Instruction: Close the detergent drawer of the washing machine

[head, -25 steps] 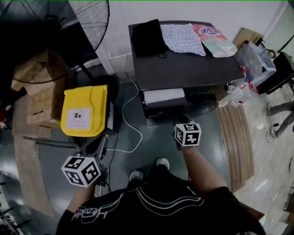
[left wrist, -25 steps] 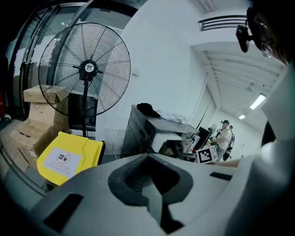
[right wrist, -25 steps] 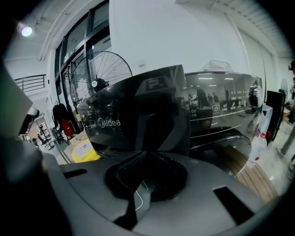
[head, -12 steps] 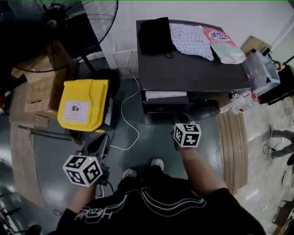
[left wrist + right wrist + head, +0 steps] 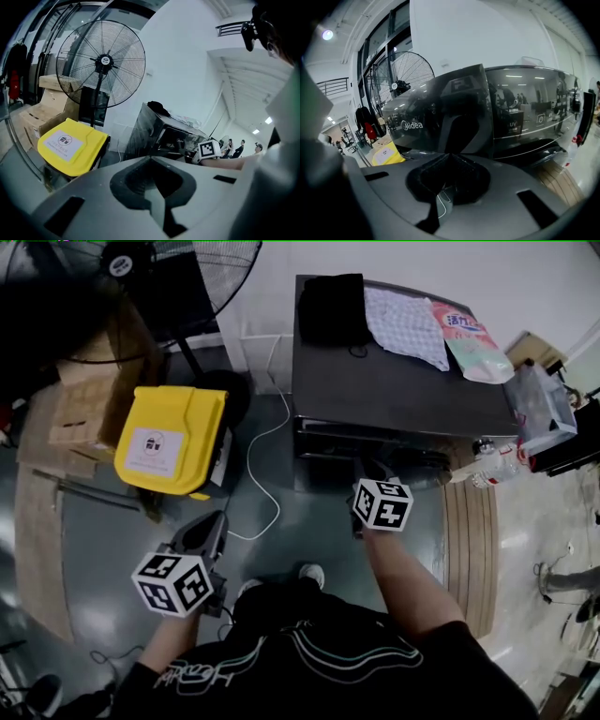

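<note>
washing machine, dark, top loaded with a black cloth, a checked cloth and a detergent pouch. big fan and yellow bin off to its left, white cable on the floor between. right tool is up close to the machine front, jaws together, nothing in them. left tool hangs low near the bin, well apart from the machine, jaws also together and empty. detergent drawer sits at the upper left of the front and looks flush with the panel, no tray sticking out. judgement: the closing push looks done or all but done. next move calls for a check that it sits flush, then drawing the right tool back.
</note>
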A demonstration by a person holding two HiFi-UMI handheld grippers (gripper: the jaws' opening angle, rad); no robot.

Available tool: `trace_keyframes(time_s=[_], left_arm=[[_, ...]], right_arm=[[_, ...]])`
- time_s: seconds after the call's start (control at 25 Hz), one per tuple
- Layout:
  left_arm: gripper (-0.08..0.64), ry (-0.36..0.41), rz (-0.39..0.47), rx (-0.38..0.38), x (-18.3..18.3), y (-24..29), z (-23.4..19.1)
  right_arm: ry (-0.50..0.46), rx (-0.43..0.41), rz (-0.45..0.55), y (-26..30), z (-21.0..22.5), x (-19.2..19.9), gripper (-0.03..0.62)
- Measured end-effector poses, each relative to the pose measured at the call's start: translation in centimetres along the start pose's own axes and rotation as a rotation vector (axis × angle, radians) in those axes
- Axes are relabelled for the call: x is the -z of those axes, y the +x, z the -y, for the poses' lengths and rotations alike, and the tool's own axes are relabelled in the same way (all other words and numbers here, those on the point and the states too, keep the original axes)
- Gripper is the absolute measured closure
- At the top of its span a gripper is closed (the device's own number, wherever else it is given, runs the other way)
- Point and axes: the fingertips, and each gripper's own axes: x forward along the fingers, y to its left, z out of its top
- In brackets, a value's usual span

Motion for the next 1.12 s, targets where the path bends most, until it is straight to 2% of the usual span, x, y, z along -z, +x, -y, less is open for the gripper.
trace_keyframes(time_s=[0.44,0.76,1.12], left_arm=[[0.537,-0.015,0.001,0.003,1.7,1.8,0.7],[0.537,0.022,0.000,0.011,1.7,2.2,1.8],[0.537,-0.003,-0.002,0.003,2.8,2.1,2.0]], right_arm=[[-0.024,-0.019,0.015,0.7,0.2,-0.6,0.566],[-0.015,-0.013,0.019,0.8,0.2,-0.7,0.566],[-0.003,-0.004,0.011,1.0,0.3,-0.7,0.566]])
